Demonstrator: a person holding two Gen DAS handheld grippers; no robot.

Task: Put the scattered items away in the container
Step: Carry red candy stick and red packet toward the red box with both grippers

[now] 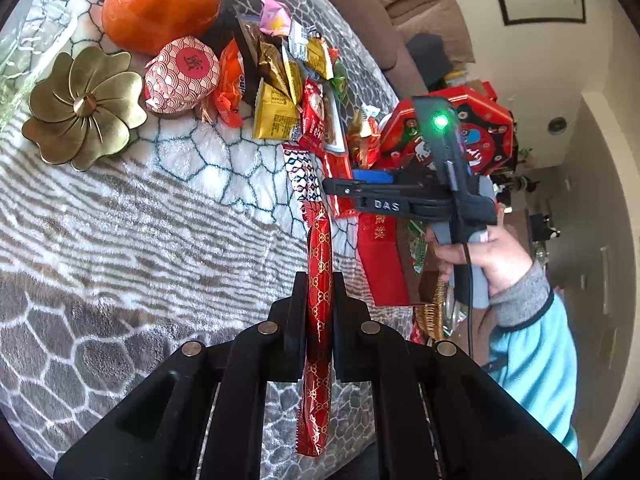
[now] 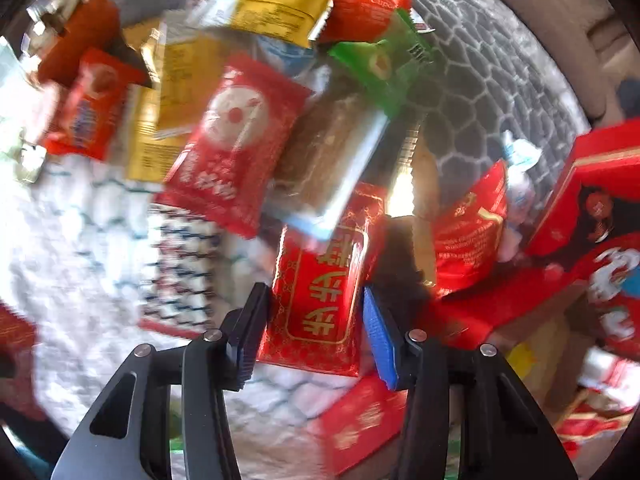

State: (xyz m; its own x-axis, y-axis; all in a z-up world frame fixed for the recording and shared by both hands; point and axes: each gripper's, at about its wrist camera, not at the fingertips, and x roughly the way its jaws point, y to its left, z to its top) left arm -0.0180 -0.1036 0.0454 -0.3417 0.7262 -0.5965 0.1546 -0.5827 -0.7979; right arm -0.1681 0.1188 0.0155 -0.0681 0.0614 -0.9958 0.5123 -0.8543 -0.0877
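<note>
The left gripper's fingers are clamped on a long red stick packet with a gold pattern, which runs lengthwise between them and juts past both ends, held tilted down above the patterned blanket. The right gripper's fingers straddle a red packet with gold characters lying flat on the blanket; the near edge sits close to the left pad while a gap shows at the blue right pad, so it is not yet pinched, though the blur makes contact hard to judge. That gripper points down over the snack pile, held by a hand in a grey cuff and light-blue sleeve. Just beyond it sits a red box below an octagonal red lid; what lies inside cannot be made out from this side. Only the left view shows a brass flower dish, an orange jar and a round red-and-white wrapped item. Only the right view shows the pile up close: a red packet with a white face, a green packet, yellow packets, and part of the box's interior, blurred.
</note>
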